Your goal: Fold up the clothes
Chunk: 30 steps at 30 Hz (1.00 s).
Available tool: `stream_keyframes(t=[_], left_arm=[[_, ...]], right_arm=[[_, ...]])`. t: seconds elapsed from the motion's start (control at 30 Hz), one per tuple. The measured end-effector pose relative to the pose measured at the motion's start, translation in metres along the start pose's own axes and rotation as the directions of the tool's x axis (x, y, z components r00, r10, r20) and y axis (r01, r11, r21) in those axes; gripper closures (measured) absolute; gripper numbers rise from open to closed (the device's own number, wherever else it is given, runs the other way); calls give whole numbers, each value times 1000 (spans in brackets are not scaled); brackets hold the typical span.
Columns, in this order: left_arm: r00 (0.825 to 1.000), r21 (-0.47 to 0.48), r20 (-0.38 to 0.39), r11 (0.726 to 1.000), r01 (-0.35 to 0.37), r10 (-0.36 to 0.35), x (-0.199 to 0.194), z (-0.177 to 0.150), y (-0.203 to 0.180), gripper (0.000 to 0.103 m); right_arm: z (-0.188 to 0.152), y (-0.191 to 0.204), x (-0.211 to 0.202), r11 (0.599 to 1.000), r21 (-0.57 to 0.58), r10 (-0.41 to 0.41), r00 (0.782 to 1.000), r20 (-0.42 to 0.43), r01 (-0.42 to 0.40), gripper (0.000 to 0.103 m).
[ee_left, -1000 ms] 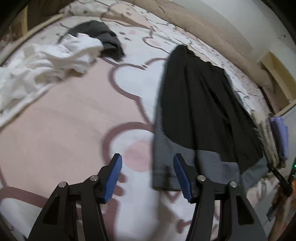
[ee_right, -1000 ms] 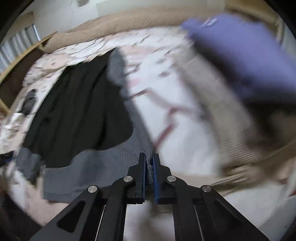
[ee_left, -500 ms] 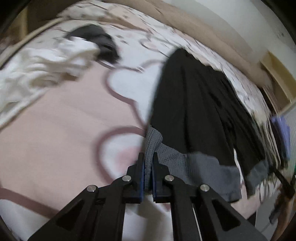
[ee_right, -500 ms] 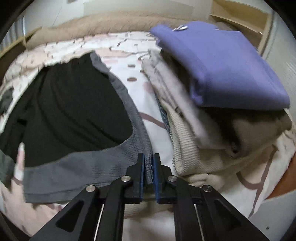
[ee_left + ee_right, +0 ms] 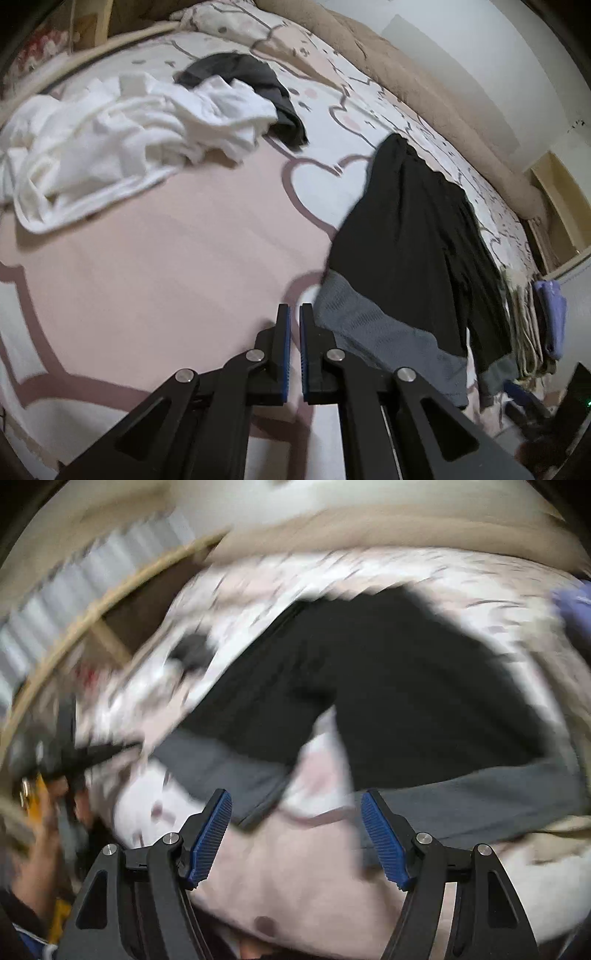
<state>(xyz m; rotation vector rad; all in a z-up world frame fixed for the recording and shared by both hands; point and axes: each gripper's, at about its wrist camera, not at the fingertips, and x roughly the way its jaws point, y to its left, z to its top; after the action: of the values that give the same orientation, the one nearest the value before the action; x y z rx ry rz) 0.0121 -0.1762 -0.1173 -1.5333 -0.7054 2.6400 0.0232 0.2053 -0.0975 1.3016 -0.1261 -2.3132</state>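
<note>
Left gripper nearly closed, empty, grey hem just right. Right gripper spread wide, empty, having released the hem pinched half a second earlier. Black-and-grey mesh shorts spread on pink heart-print bedsheet.

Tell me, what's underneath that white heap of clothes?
The white clothes lie on the pink bedsheet and overlap a dark garment. Anything beneath the pile is hidden.
</note>
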Motion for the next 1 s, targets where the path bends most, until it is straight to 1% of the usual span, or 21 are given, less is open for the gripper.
stream_keyframes(t=[0.07,0.13,0.17,0.2,0.23,0.27,0.3,0.33,0.37,0.4,0.5,0.53,0.63,0.7,0.73,0.77,0.8,0.83,0.9,0.93,1.0], left_arm=[[1000,12,-22,1000,-1,2,5,-4,-3,97],[999,27,-30,1000,-10,11,8,-5,-6,92],[999,33,-31,999,-10,11,9,-5,-7,90],[999,38,-33,999,-3,5,9,-4,-8,84],[999,43,-36,999,4,-2,10,-3,-8,74],[999,50,-39,999,14,-12,12,-1,-10,69],[999,58,-40,998,23,-21,13,0,-12,57],[999,74,-40,997,28,-25,15,2,-17,47],[999,91,-41,995,25,-22,16,3,-20,43],[999,119,-45,993,15,-10,20,5,-26,37],[998,147,-62,989,-5,14,34,9,-34,36],[997,147,-75,989,11,0,38,9,-37,36],[992,137,-116,988,68,-52,49,8,-46,36],[982,118,-154,985,124,-105,54,4,-53,38],[979,118,-168,984,136,-115,56,3,-56,47],[975,119,-183,982,147,-124,58,1,-59,60],[970,108,-208,982,152,-127,63,-2,-62,88],[965,77,-222,984,160,-140,66,-3,-59,97],[958,6,-224,983,184,-178,68,-3,-50,97],[960,-15,-212,983,185,-184,64,-2,-46,97],[971,-35,-168,985,168,-171,52,0,-39,97]], right_arm=[[-4,21,21,997,-74,-21,1000,-15,20,30],[-10,39,35,988,-144,-51,999,-11,49,30],[-15,50,40,978,-192,-86,996,-7,83,30],[-19,59,46,963,-243,-122,993,1,119,31],[-21,64,52,942,-296,-160,987,15,157,35],[-22,64,57,933,-315,-179,984,13,174,54],[-23,63,61,927,-325,-192,981,9,184,75],[-21,58,64,936,-307,-186,983,-8,174,83],[-20,53,65,943,-289,-179,984,-21,166,92],[-19,49,62,949,-270,-174,985,-20,162,95],[-17,35,51,965,-213,-159,987,-18,152,96],[-17,30,48,967,-198,-165,986,-18,158,96],[-18,16,44,975,-148,-172,984,-39,164,96],[-19,11,44,978,-129,-170,984,-50,162,96],[-19,9,44,980,-121,-168,984,-55,160,96],[-20,9,45,981,-119,-164,985,-58,156,96],[-20,10,45,981,-117,-160,985,-60,152,96],[-20,11,46,982,-118,-156,986,-61,148,96],[-19,15,46,984,-118,-140,988,-62,132,96],[-18,17,46,985,-119,-132,989,-62,124,96],[-16,22,44,989,-114,-103,993,-62,95,96]])
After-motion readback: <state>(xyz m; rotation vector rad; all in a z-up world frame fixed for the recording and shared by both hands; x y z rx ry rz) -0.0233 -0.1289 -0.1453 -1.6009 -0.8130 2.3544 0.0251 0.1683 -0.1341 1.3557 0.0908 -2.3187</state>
